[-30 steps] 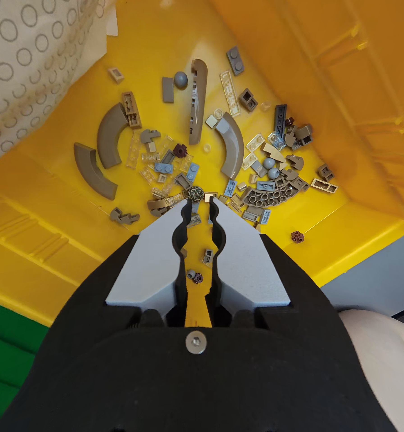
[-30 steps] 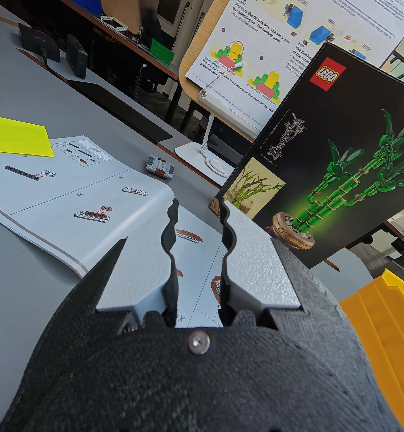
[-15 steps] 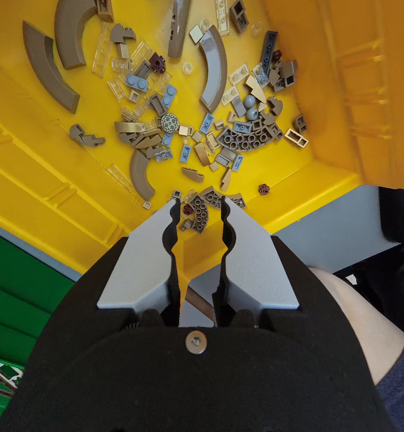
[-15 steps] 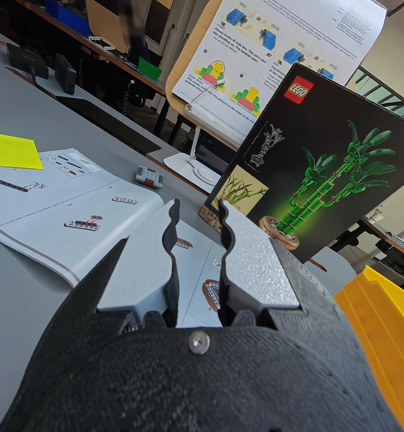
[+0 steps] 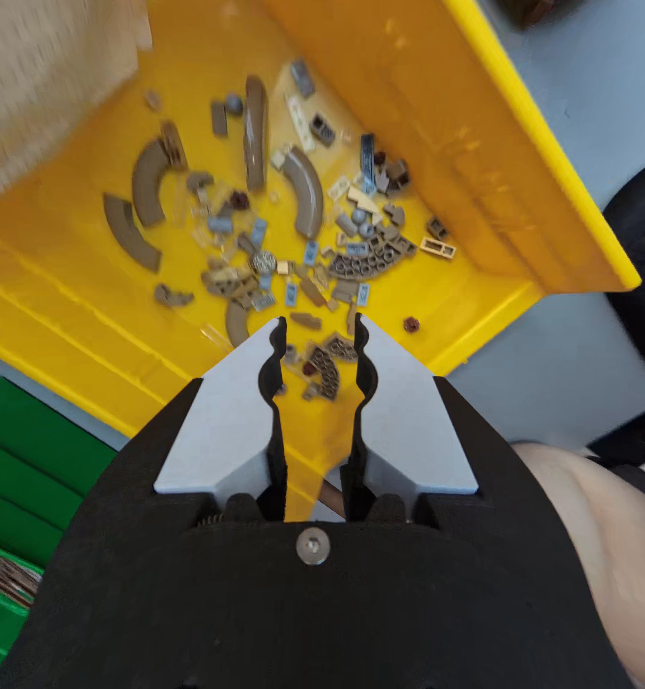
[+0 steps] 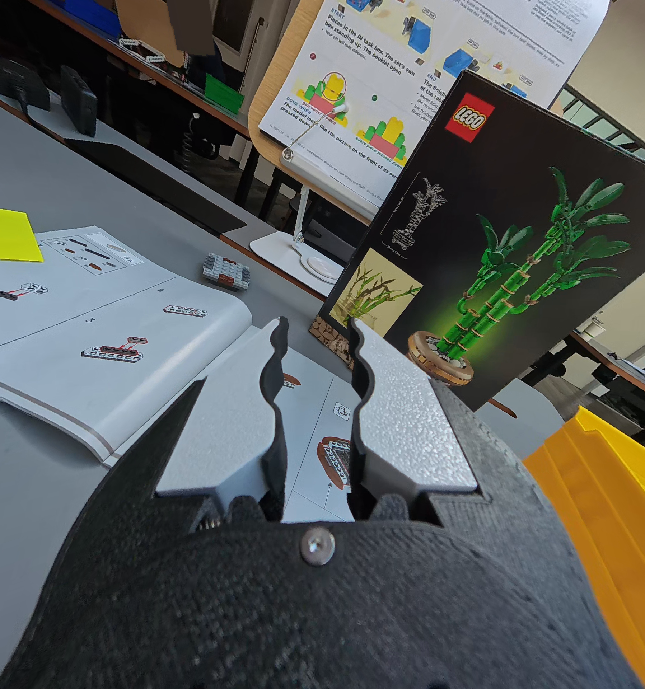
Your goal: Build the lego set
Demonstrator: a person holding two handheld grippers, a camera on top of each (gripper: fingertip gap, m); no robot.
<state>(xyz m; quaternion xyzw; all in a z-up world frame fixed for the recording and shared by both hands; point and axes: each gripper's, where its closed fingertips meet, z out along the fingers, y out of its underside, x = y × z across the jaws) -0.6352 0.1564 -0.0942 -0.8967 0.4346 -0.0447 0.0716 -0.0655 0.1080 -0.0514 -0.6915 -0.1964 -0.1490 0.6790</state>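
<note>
In the left wrist view a yellow bin [image 5: 417, 112] holds several loose brown, tan, grey and pale blue lego pieces, among them curved brown arches [image 5: 147, 182] and a round studded plate section [image 5: 362, 263]. My left gripper [image 5: 319, 320] is open and empty above the bin's near corner, over a small curved studded plate [image 5: 326, 369]. In the right wrist view my right gripper [image 6: 317, 322] is open and empty above the open instruction booklet [image 6: 100, 328]. A small grey and brown lego assembly [image 6: 227, 270] sits on the grey table beyond the booklet.
The set's black box [image 6: 507, 238] stands upright behind the booklet. A yellow sheet [image 6: 4, 233] lies at the left. A printed instruction board on a white stand [image 6: 369, 85] stands behind. The yellow bin's wall [image 6: 611, 522] is at right. A green bin [image 5: 26, 466] sits left of the yellow bin. Left tips to right tips: about 55 cm.
The left gripper has pulled back and up from the pile, its jaws opening wider. The view is blurred with motion. The right gripper has drifted slightly over the booklet and stays open.
</note>
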